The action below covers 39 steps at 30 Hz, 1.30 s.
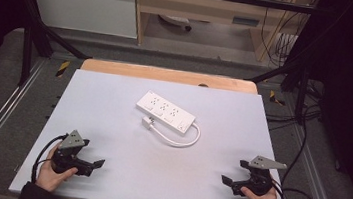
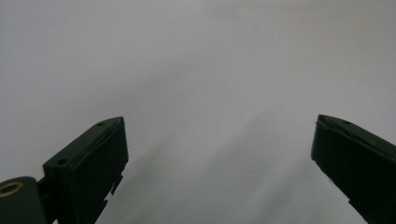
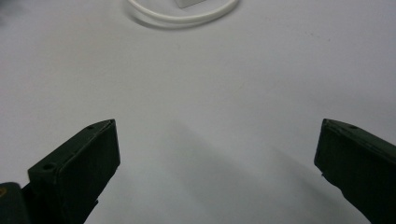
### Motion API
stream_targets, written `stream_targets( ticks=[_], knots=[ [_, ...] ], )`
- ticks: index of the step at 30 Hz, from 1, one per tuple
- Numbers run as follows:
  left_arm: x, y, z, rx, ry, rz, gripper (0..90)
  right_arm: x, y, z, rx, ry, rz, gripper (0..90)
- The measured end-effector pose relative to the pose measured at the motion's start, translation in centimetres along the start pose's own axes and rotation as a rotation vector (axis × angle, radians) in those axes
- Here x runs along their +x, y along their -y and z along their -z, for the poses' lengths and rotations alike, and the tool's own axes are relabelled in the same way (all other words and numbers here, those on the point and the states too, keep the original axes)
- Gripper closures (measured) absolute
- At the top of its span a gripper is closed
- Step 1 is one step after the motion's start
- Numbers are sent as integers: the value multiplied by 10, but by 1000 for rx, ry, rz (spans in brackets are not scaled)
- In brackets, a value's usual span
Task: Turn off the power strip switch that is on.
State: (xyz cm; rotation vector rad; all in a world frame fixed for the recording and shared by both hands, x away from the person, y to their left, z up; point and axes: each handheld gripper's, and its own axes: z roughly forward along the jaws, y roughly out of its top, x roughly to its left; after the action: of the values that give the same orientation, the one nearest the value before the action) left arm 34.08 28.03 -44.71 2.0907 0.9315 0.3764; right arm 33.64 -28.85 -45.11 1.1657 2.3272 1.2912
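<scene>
A white plastic power strip [image 1: 165,111] with three rows of sockets lies at an angle near the middle of a pale grey tabletop [image 1: 112,117], its white cord [image 1: 180,139] curling in a loop on the near side and ending in a white plug [image 1: 148,122] that rests just beside the strip's long edge. At the table's near left corner a person's hand grips the left gripper [image 1: 90,165], black with a grey three-cornered plate on top, its jaws spread wide over bare surface. At the near right corner the right gripper [image 1: 231,182] sits likewise, jaws spread apart with nothing between them, well apart from the strip; its own view catches the cord's loop [image 3: 184,17] at the top edge.
</scene>
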Motion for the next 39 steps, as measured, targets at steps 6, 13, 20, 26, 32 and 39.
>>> stream_targets(
  ticks=[6, 13, 20, 26, 32, 39],
  knots=[
    [1, 1, 1, 11, 4, 11, 40, 0, 0, 1, -4, 5, 4, 7],
    [1, 1, 2, 4, 7, 12, 42, 2, -1, -1, 3, 6, 5, 8],
    [0, 0, 3, -4, 4, 9, 44, 6, -4, -4, 6, 5, 12, 7],
    [0, 0, 3, -4, -2, 12, 44, 8, -6, -6, 9, 4, 18, 7],
    [0, -1, 4, -6, -10, 9, 44, 10, -8, -9, 17, 0, 24, 7],
    [1, 0, 5, -9, -11, 14, 45, 16, -12, -15, 28, -2, 29, 7]
  ],
)
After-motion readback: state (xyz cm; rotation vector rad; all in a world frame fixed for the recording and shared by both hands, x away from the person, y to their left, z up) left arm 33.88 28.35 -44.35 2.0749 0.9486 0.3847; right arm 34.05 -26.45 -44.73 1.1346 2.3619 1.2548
